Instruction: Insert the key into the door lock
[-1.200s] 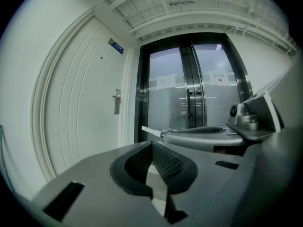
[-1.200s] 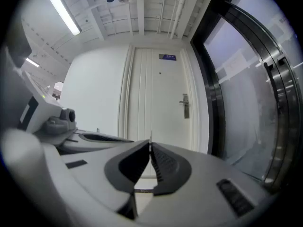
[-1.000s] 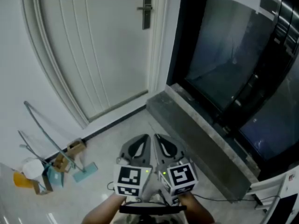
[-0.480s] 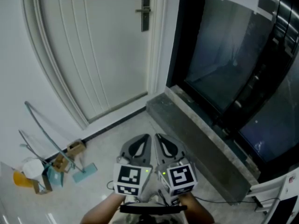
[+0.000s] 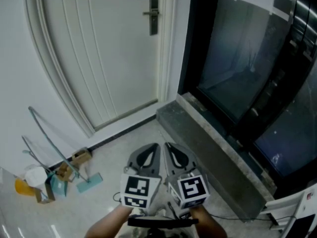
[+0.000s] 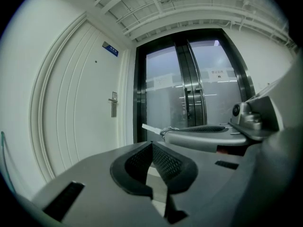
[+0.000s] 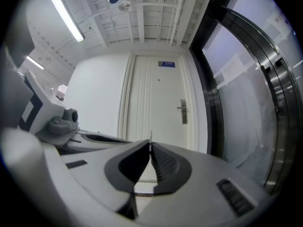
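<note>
Facing white door (image 5: 99,48) w/ lock (image 5: 154,16) over pale floor (image 5: 124,139); L tongs (image 5: 155,147) pressed together, R tongs (image 5: 167,147) pinching key (image 6: 150,127).

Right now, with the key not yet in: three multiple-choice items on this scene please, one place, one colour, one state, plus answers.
1. Where on the white panelled door is the dark metal lock plate with lever handle?
A. by its right edge, next to the black glass doors
B. by its left edge
C. at its foot

2. What colour is the door?
A. black
B. white
C. brown

3. How do the jaws of the right gripper stand?
A. wide apart, empty
B. shut on the thin metal key
C. shut on the lever handle

Answers:
1 A: the head view shows the plate beside the frame that borders the glass doors.
2 B: every view shows it white.
3 B: the blade sticks out past the closed tips, far from the door.
</note>
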